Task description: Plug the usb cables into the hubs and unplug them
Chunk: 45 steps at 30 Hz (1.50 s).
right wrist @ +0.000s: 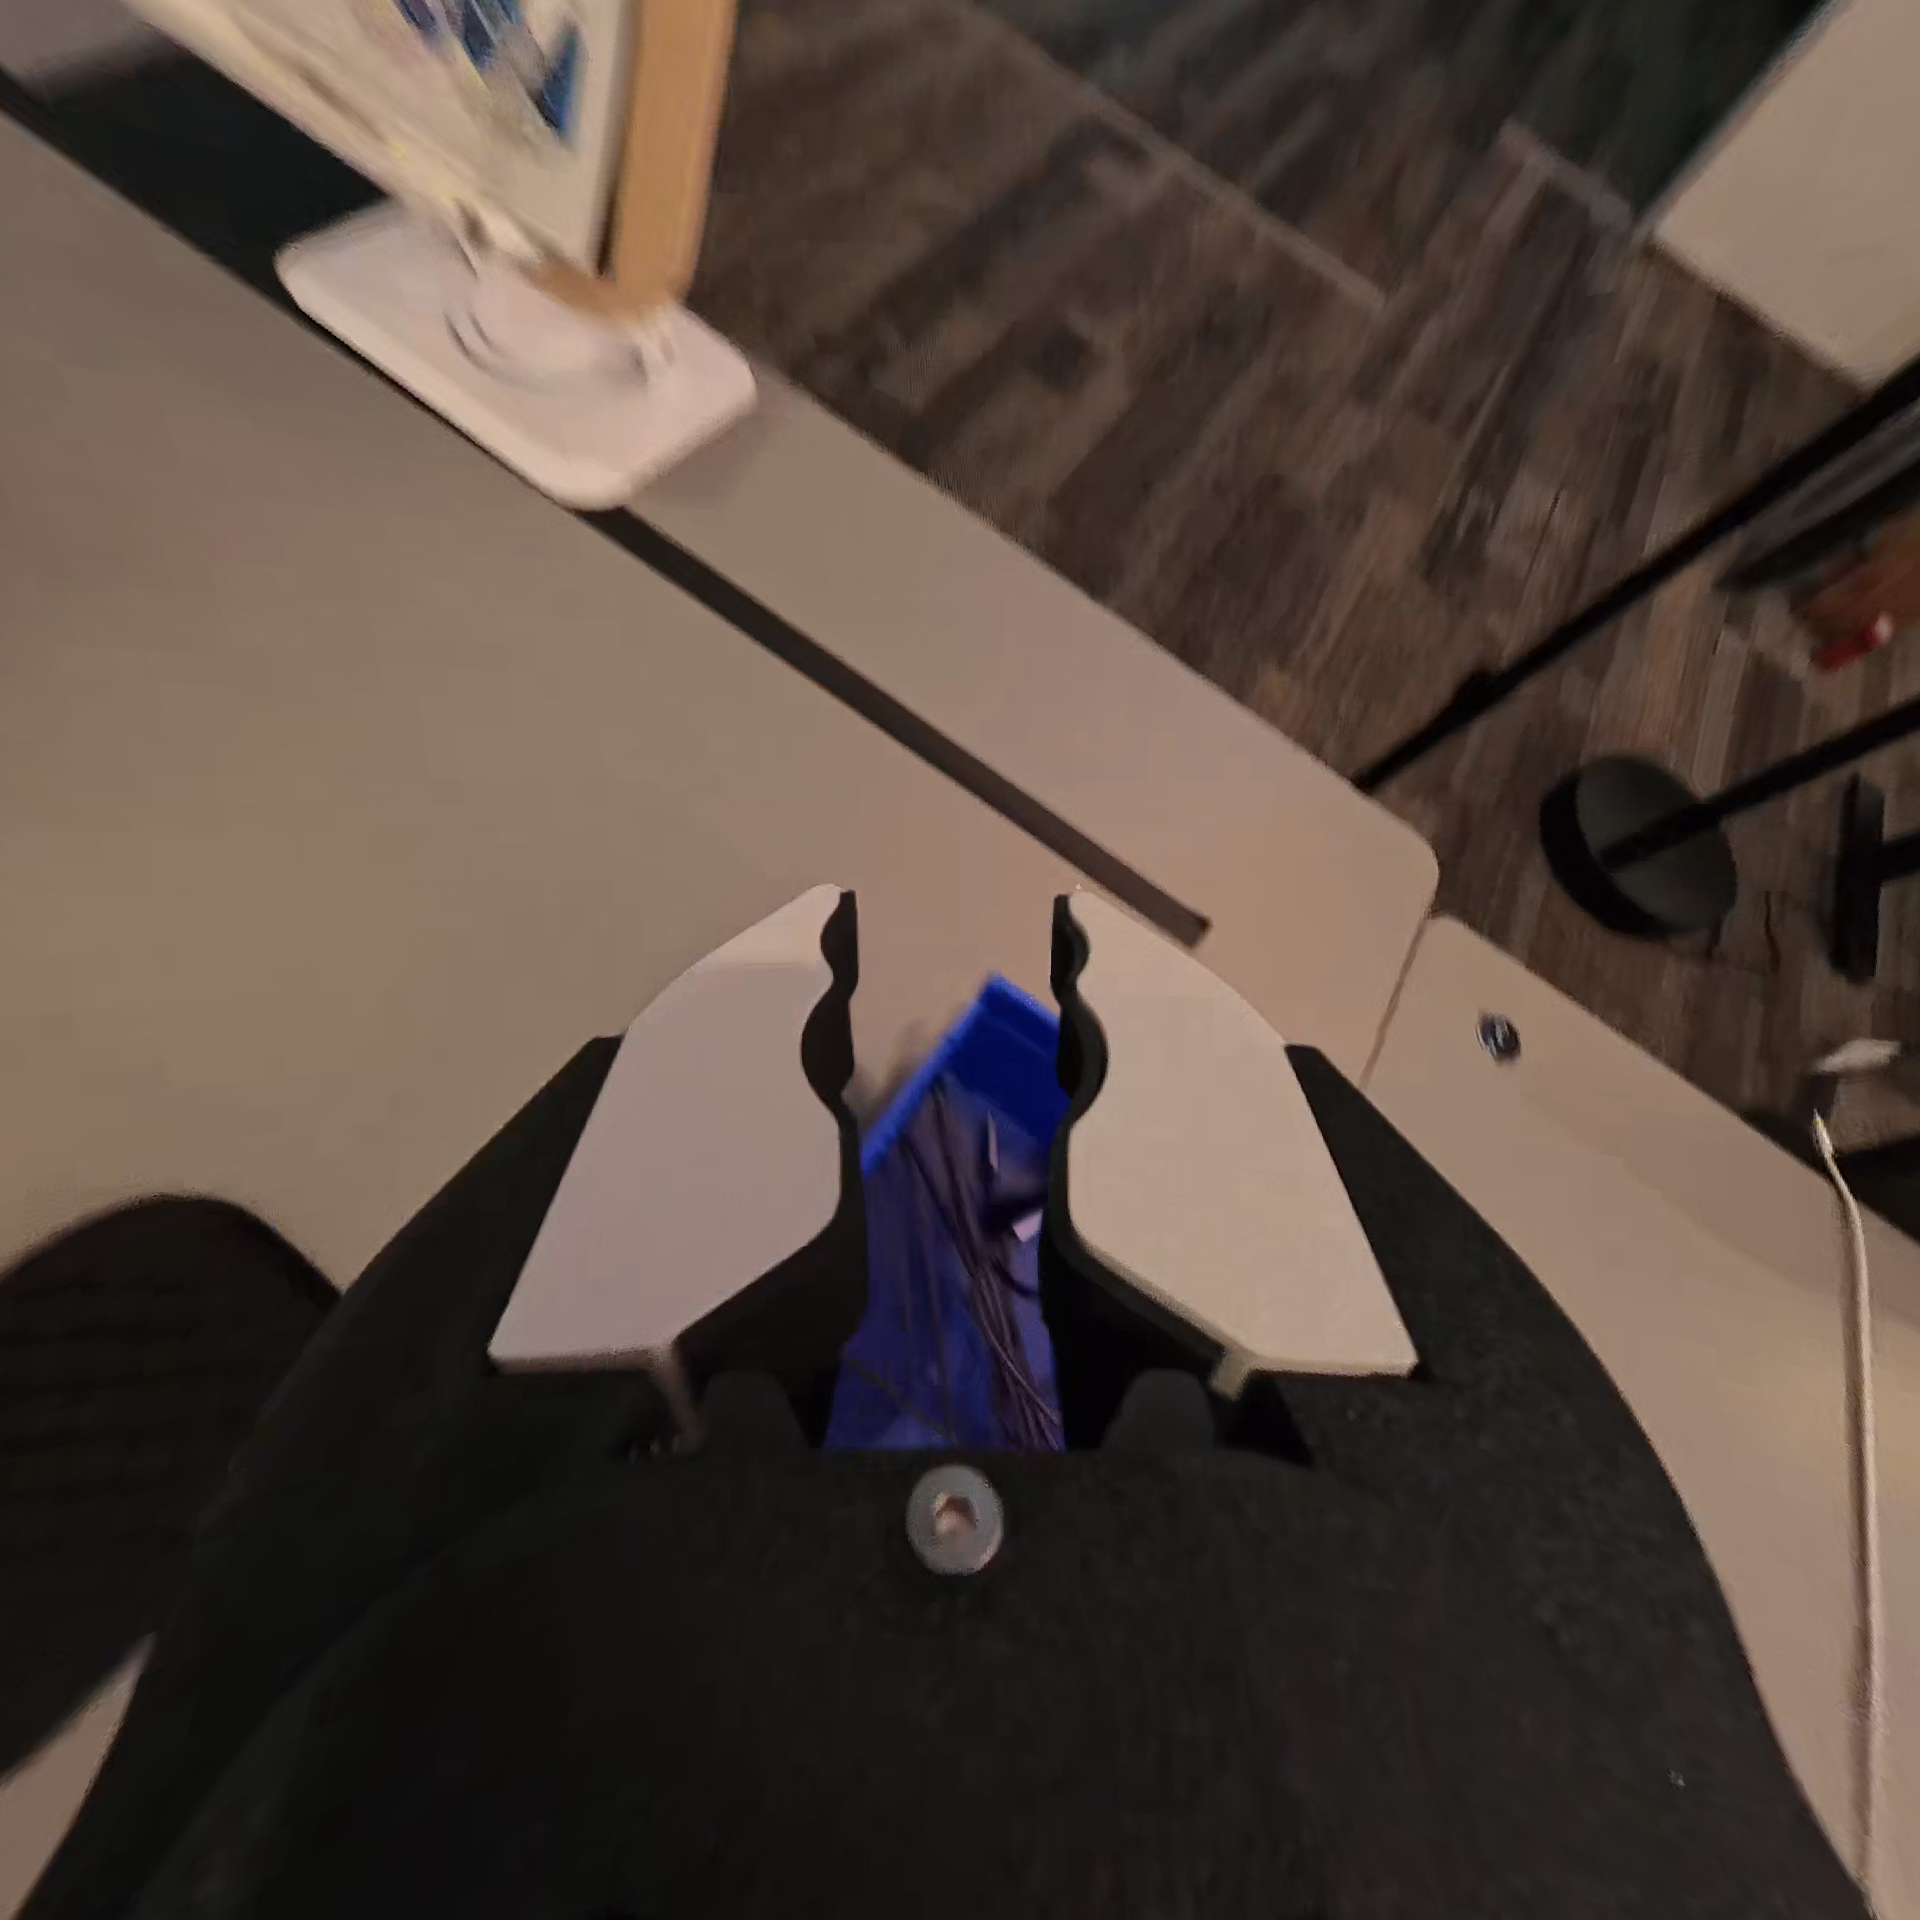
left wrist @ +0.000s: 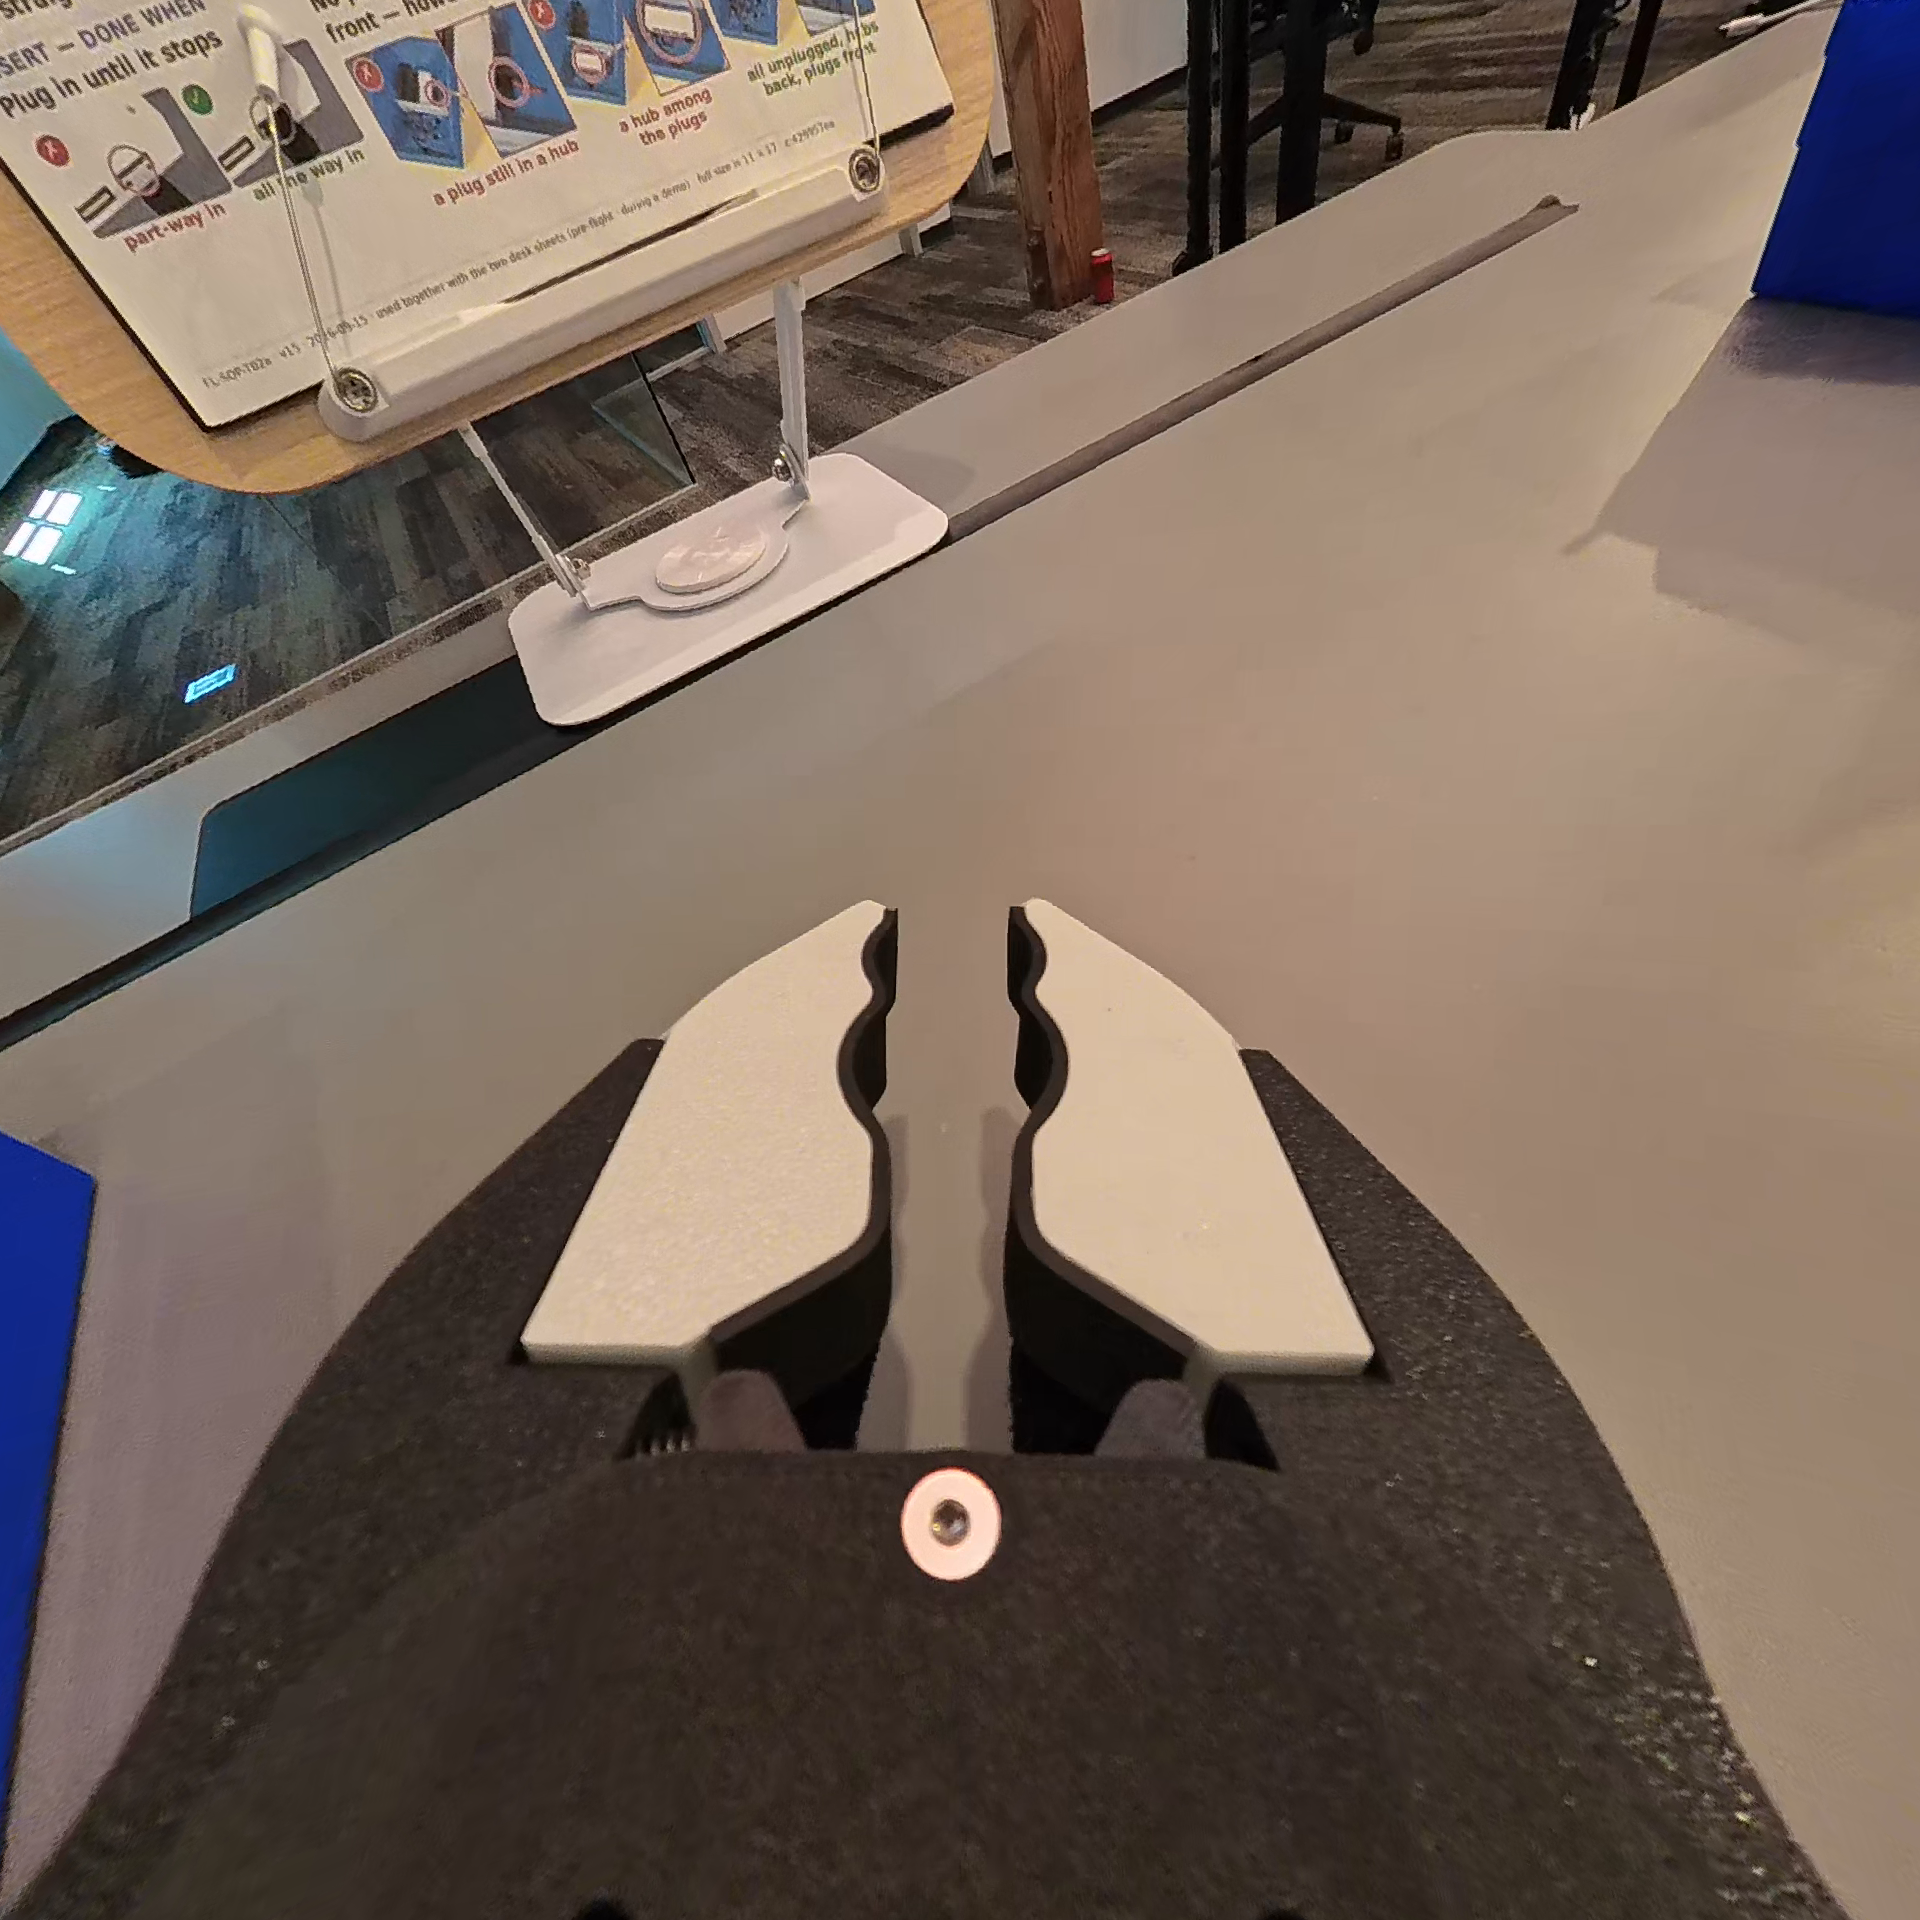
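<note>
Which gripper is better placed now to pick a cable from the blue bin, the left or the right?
Probably the right gripper: it is open, directly above the blue bin holding dark cables. The left gripper faces only bare table.

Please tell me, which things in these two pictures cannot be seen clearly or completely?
- Blue bin, right wrist view: mostly hidden by the right hand-held gripper; contents blurred, thin dark cables only.
- Hubs: none visible in either view.
- Blue box, left wrist view: cut off by the edge.
- Stand, right wrist view: motion-blurred.
- Left hand-held gripper: open, empty.
</note>
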Tool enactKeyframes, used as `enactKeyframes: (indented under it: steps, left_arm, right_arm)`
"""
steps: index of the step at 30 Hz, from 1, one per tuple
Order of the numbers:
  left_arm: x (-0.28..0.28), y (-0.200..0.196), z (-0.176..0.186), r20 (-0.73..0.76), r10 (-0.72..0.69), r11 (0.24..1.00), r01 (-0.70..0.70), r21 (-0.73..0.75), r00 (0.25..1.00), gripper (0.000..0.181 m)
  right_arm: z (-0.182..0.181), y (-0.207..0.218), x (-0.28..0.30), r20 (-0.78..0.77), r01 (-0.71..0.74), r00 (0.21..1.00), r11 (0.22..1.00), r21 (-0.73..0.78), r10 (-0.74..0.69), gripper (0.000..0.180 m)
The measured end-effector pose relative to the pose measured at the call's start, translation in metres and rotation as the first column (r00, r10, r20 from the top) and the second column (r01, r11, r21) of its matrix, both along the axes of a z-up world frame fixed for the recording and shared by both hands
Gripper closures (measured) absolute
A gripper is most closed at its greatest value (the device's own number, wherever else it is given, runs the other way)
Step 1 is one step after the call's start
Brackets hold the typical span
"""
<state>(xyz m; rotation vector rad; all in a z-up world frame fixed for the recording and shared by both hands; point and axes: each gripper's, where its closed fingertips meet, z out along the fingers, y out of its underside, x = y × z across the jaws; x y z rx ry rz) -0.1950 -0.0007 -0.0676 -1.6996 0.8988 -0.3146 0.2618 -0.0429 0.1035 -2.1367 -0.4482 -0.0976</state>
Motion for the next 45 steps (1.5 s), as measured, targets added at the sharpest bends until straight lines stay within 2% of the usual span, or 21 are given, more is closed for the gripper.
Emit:
enactKeyframes:
  steps: [4, 8, 14, 20, 23, 33, 41, 45]
  left_arm:
    - [0.000, 0.002, -0.001, 0.019, 0.003, 1.000, -0.003, -0.020, 1.000, 0.160]
    - [-0.002, 0.004, 0.001, 0.035, 0.012, 1.000, -0.012, -0.015, 0.999, 0.160]
    - [-0.006, 0.005, 0.006, 0.054, 0.025, 1.000, -0.025, -0.006, 0.998, 0.160]
    - [-0.008, 0.006, 0.008, 0.085, 0.026, 0.999, -0.024, -0.021, 0.996, 0.160]
    - [-0.008, 0.006, 0.010, 0.094, 0.024, 1.000, -0.022, -0.022, 0.995, 0.160]
    - [-0.010, 0.007, 0.015, 0.125, 0.025, 0.999, -0.022, -0.026, 0.992, 0.160]
    - [-0.015, 0.006, 0.021, 0.138, 0.034, 0.999, -0.032, -0.017, 0.990, 0.160]
    - [-0.023, 0.007, 0.028, 0.193, 0.041, 0.998, -0.030, -0.056, 0.980, 0.160]
  right_arm:
    - [0.038, -0.002, -0.076, -0.106, -0.078, 0.989, 0.972, 0.224, 0.104, 0.144]
    - [0.052, -0.005, -0.150, -0.193, -0.147, 0.952, 0.905, 0.399, 0.239, 0.142]
    - [0.038, 0.008, -0.234, -0.245, -0.181, 0.905, 0.838, 0.514, 0.346, 0.139]
    - [0.019, 0.035, -0.290, -0.359, -0.156, 0.846, 0.827, 0.540, 0.394, 0.133]
    - [0.007, 0.048, -0.306, -0.387, -0.154, 0.833, 0.837, 0.524, 0.396, 0.133]
    - [-0.015, 0.080, -0.311, -0.361, -0.105, 0.877, 0.861, 0.498, 0.316, 0.133]
    - [-0.032, 0.085, -0.298, -0.330, -0.100, 0.903, 0.883, 0.460, 0.274, 0.131]
    - [-0.042, 0.087, -0.293, -0.341, -0.095, 0.902, 0.893, 0.440, 0.264, 0.131]
